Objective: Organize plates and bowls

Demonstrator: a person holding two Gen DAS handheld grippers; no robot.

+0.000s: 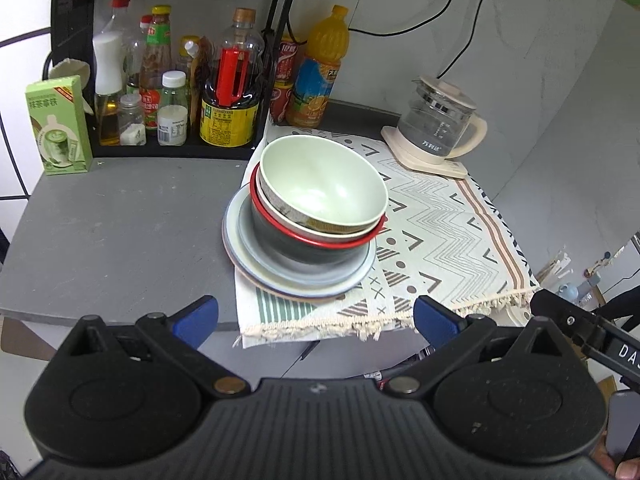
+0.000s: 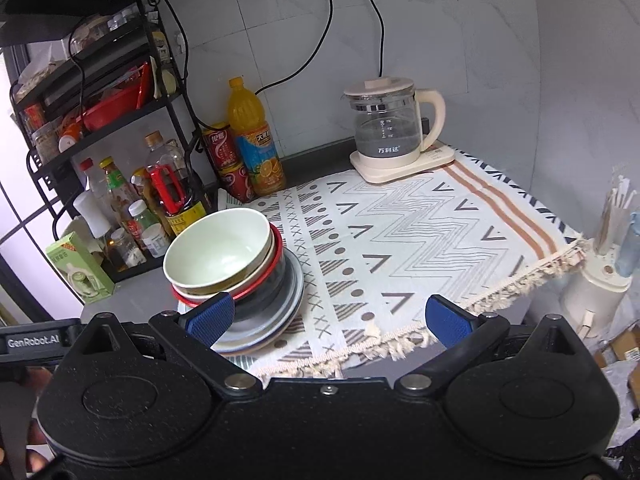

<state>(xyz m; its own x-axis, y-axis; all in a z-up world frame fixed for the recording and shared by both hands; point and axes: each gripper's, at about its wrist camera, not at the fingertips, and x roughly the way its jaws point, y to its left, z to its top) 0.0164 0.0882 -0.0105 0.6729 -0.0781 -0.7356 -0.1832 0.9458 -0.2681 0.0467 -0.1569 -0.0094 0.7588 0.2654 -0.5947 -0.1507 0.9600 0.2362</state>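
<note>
A pale green bowl [image 1: 324, 184] sits tilted on top of a stack: a cream bowl, a red-rimmed dark bowl [image 1: 312, 244] and grey-blue plates [image 1: 256, 264] at the left edge of a patterned cloth [image 1: 440, 232]. My left gripper [image 1: 316, 320] is open and empty, hanging in front of the stack off the table edge. In the right wrist view the same green bowl [image 2: 216, 252] and plates [image 2: 292, 300] lie at lower left. My right gripper [image 2: 328, 316] is open and empty, its left fingertip [image 2: 210, 316] in front of the stack.
A black rack with sauce bottles [image 1: 228, 92] stands behind the stack. An orange juice bottle [image 1: 320, 68], red cans [image 2: 224, 160], a green carton [image 1: 58, 124] and a glass kettle [image 2: 386, 128] stand along the back. A white utensil holder [image 2: 600, 280] stands off the table's right edge.
</note>
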